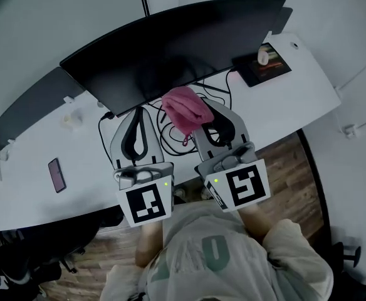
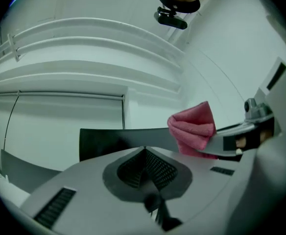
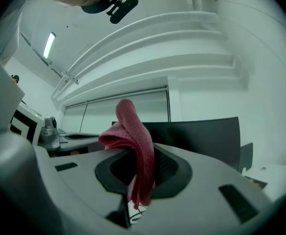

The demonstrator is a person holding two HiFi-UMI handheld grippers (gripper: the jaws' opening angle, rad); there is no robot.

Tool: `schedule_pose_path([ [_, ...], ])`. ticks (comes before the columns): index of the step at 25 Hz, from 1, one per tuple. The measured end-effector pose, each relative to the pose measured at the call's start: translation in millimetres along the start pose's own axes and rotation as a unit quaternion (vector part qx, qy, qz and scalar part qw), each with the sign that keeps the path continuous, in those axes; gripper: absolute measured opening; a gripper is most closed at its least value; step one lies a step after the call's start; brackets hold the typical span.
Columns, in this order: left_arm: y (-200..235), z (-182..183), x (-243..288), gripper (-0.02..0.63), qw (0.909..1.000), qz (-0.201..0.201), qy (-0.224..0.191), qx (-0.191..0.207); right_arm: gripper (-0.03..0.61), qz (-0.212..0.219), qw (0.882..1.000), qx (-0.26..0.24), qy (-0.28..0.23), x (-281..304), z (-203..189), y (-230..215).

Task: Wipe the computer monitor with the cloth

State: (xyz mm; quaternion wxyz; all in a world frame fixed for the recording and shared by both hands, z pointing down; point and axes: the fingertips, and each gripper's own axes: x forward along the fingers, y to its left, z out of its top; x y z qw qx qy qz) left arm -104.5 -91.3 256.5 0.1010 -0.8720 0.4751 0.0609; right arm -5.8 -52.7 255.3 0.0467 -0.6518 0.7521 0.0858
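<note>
Your right gripper [image 3: 142, 166] has its jaws pinched together on the pink cloth [image 1: 184, 109], with a folded wad standing up past the tips; I judge that suits wiping, since fabric and not plastic would meet the screen. The cloth hangs just below the monitor [image 1: 170, 46], at its lower edge near the middle, and no view settles whether it touches the dark panel yet. Your left gripper [image 2: 145, 155] is closed with nothing in it, level with the right one and left of it below the monitor, likely just parked out of the stroke. Loose cables [image 1: 168, 137] tangle on the desk [image 1: 308, 89] under the monitor's edge and could snag a low pass. A dark flat item [image 1: 267, 68] lies off the monitor's right end, a phone [image 1: 56, 175] well off its left
</note>
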Motion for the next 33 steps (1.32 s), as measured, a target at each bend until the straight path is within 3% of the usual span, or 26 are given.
schedule_pose_path([
  [10,-61,9,-4,0.015,0.9998,-0.005,-0.016,0.006,0.057,-0.016,1.000,-0.023,-0.002,-42,-8,-42],
  [21,-68,12,-16,0.015,0.9989,0.043,-0.016,0.013,0.057,0.028,0.999,-0.012,-0.013,-44,-9,-49],
  [33,-78,13,-16,0.015,0.9981,0.054,-0.010,0.027,0.057,0.037,0.999,-0.008,-0.016,-45,-10,-59],
])
